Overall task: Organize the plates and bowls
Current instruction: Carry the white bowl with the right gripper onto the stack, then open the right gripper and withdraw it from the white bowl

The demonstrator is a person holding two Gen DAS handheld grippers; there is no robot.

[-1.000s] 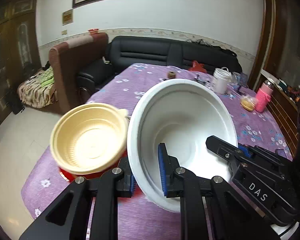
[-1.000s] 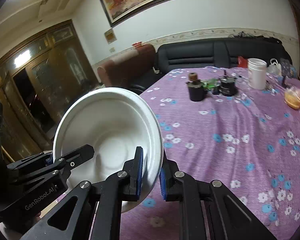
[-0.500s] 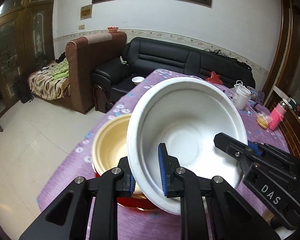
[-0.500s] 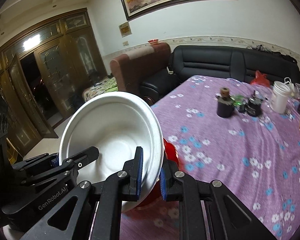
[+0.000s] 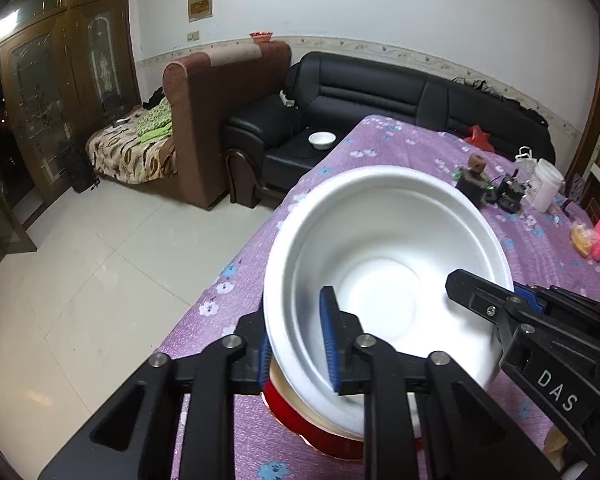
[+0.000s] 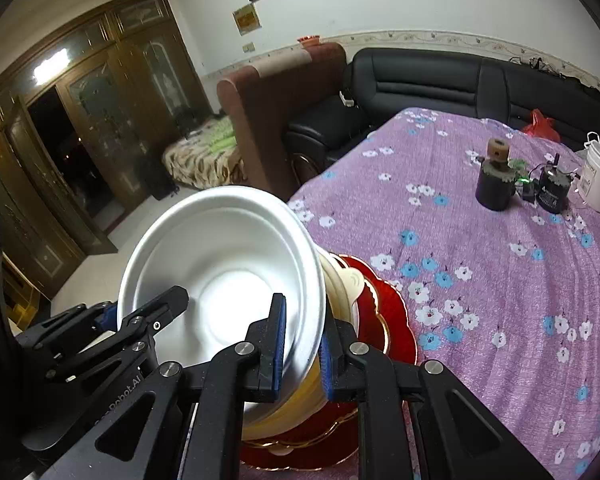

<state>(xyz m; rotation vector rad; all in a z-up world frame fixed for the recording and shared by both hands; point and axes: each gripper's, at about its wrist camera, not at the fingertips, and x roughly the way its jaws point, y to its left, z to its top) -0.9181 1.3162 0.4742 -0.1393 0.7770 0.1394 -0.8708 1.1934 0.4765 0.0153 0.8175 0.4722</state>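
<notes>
white bowl [image 5: 384,280] nesting in cream bowl [image 6: 340,280] on red plate [image 6: 388,312] | your left gripper [image 5: 300,344] jaws opening around its rim | your right gripper [image 6: 300,344] pinching the rim | stack sitting near table [image 6: 480,280] edge

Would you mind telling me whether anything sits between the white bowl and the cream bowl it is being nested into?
Nothing visible does. The white bowl already sits in the cream bowl on the red plate; only both grippers' jaws straddle its rim, the left gripper's opening.
</notes>
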